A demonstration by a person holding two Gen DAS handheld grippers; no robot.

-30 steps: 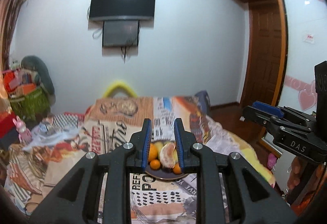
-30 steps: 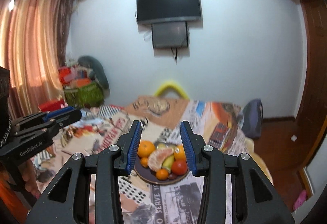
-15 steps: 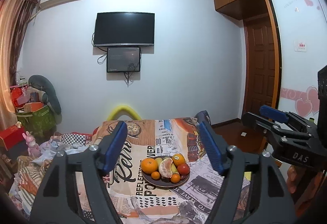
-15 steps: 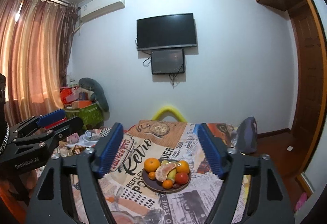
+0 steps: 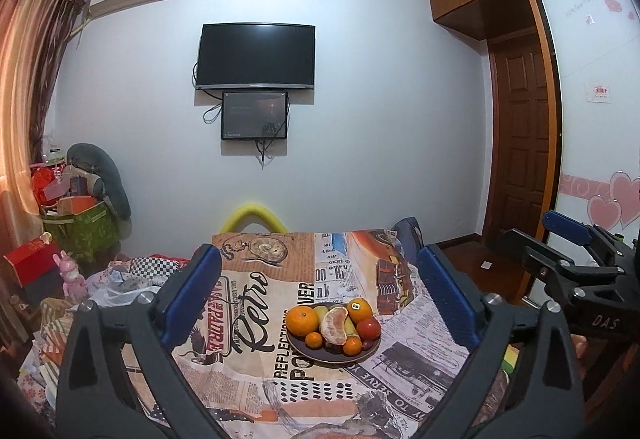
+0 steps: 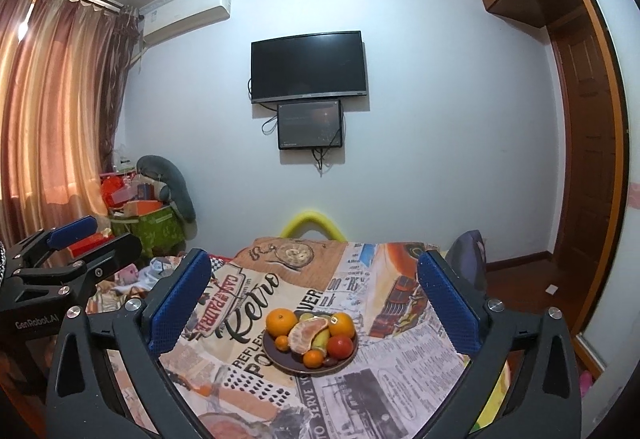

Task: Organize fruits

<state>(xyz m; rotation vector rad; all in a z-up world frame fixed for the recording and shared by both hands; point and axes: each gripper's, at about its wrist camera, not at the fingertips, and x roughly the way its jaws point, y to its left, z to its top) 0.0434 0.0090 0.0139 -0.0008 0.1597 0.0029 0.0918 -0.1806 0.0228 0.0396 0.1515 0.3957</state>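
Observation:
A dark plate [image 5: 332, 358] [image 6: 280, 361] sits on a table under a newspaper-print cloth [image 5: 256, 303]. It holds a large orange [image 5: 303, 321], a peeled citrus piece [image 5: 335, 326], a red tomato [image 5: 368, 327], a stickered orange [image 5: 359, 309] and small tangerines [image 5: 352, 345]. My left gripper [image 5: 319, 259] hovers short of the plate, its jaws opening wide with nothing between them. My right gripper [image 6: 315, 259] does the same beside it, and each shows in the other's view, the right gripper [image 5: 540, 239] and the left gripper [image 6: 100, 241].
A yellow chair back [image 5: 253, 217] stands behind the table's far edge, with a dark backpack [image 6: 468, 259] at the far right corner. Boxes, a green bin [image 5: 80, 235] and cloths crowd the left. A TV [image 5: 256, 57] hangs on the wall; a wooden door [image 5: 520, 143] is right.
Both grippers' jaws have spread from nearly shut to wide apart. Both views have drawn back and tilted up, so the plate now sits farther off and fully visible.

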